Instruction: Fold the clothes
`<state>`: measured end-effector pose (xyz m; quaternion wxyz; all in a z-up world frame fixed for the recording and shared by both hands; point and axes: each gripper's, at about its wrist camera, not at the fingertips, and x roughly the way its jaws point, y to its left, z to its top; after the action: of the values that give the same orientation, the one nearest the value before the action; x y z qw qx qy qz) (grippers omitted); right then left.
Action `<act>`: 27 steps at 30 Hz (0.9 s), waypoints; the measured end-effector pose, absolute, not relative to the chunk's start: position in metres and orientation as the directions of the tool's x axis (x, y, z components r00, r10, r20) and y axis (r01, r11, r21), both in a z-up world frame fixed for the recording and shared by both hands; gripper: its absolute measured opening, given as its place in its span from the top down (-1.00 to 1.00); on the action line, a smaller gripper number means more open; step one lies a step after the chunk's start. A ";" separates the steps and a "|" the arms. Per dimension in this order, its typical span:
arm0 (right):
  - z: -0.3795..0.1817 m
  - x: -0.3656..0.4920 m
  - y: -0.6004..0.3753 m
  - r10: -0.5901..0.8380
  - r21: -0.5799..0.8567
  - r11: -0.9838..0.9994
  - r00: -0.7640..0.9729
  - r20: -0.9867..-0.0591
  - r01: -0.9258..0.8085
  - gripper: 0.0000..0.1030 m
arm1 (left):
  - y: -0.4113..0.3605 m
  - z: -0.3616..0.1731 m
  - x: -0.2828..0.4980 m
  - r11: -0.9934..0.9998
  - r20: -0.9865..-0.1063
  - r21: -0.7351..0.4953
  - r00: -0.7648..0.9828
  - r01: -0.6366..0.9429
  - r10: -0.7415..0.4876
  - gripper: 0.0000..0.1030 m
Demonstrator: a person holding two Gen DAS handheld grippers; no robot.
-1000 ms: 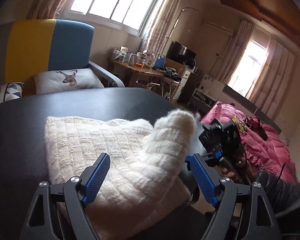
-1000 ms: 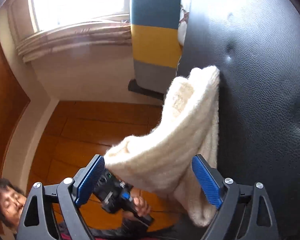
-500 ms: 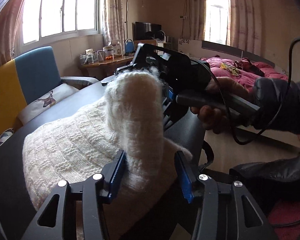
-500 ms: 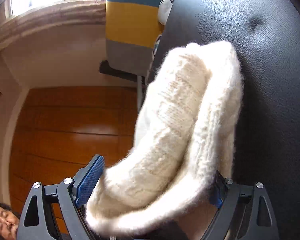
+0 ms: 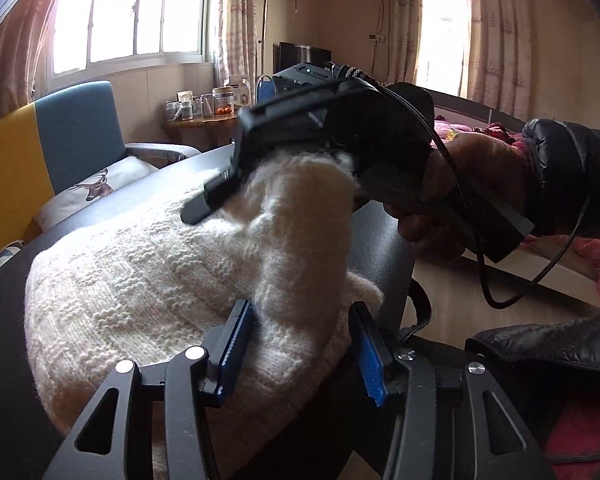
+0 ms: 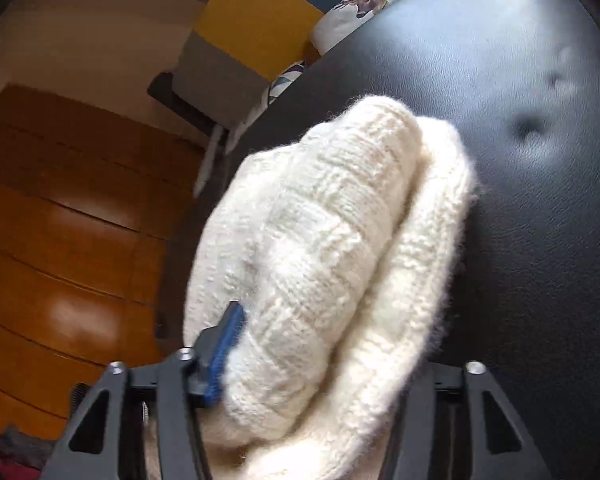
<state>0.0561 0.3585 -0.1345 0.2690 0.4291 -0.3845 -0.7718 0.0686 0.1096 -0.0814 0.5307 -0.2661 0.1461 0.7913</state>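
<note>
Sunlit windows and a bed lay beyond the black padded surface [image 6: 500, 80] where the cream knit sweater [image 5: 140, 288] lay. Half a second before, the left gripper [image 5: 304, 348] stood wider; now its pads pinched a raised ridge of knit, while the right gripper [image 5: 332, 152] clamped the same fold farther off, so a fold looked underway. Knit hid the right gripper's far finger.

My left wrist camera looks low across the black table [image 5: 4, 312] toward the windows; my right looks steeply down, close; both share the sweater [image 5: 140, 280].
</note>
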 end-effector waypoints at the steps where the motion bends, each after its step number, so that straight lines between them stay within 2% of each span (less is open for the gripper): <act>1: -0.126 0.055 0.354 -0.739 0.806 -0.581 -0.489 -0.463 0.114 0.20 | 0.108 -0.080 0.067 -0.402 -0.573 -0.059 -0.298 -0.914 0.763 0.02; 3: -0.108 0.052 0.345 -0.727 0.766 -0.620 -0.493 -0.478 0.171 0.31 | 0.105 -0.077 0.066 -0.417 -0.561 -0.072 -0.309 -0.906 0.768 0.02; 8: -0.064 0.045 0.324 -0.694 0.644 -0.700 -0.508 -0.511 0.308 0.33 | 0.088 -0.050 0.078 -0.459 -0.472 -0.023 -0.395 -0.888 0.788 0.02; 11: -0.087 0.031 0.321 -0.663 0.634 -0.731 -0.480 -0.574 0.252 0.33 | 0.080 -0.029 0.080 -0.476 -0.413 -0.016 -0.428 -0.879 0.804 -0.01; 12: -0.098 0.026 0.320 -0.652 0.634 -0.740 -0.466 -0.598 0.223 0.33 | 0.080 -0.026 0.078 -0.469 -0.414 -0.021 -0.420 -0.883 0.808 -0.14; 13: -0.109 0.021 0.320 -0.641 0.633 -0.750 -0.452 -0.620 0.195 0.33 | 0.084 -0.029 0.075 -0.454 -0.441 -0.031 -0.396 -0.890 0.806 -0.19; 15: -0.134 0.015 0.324 -0.638 0.654 -0.745 -0.426 -0.641 0.132 0.33 | 0.093 -0.042 0.071 -0.405 -0.509 -0.088 -0.308 -0.910 0.804 -0.19; 17: -0.162 0.027 0.343 -0.693 0.746 -0.663 -0.429 -0.579 0.065 0.29 | 0.100 -0.054 0.072 -0.369 -0.560 -0.121 -0.244 -0.922 0.792 -0.19; 19: -0.171 0.039 0.355 -0.728 0.806 -0.590 -0.462 -0.506 0.046 0.29 | 0.098 -0.059 0.074 -0.347 -0.576 -0.137 -0.211 -0.928 0.790 -0.19; 21: -0.173 0.046 0.359 -0.732 0.823 -0.567 -0.483 -0.480 0.041 0.29 | 0.090 -0.057 0.071 -0.347 -0.571 -0.182 -0.188 -0.920 0.799 -0.19; 26: -0.144 0.052 0.352 -0.789 0.863 -0.498 -0.461 -0.407 0.089 0.15 | 0.048 -0.039 0.036 -0.471 -0.479 -0.366 -0.271 -0.803 0.835 -0.21; 27: -0.141 0.053 0.350 -0.793 0.858 -0.506 -0.436 -0.424 0.087 0.13 | 0.038 -0.037 0.029 -0.485 -0.456 -0.422 -0.283 -0.766 0.844 -0.25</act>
<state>0.0530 0.3496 -0.1410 0.2946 0.4416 -0.4001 -0.7471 0.0286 0.0385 -0.0374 0.5039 -0.3238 -0.0602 0.7986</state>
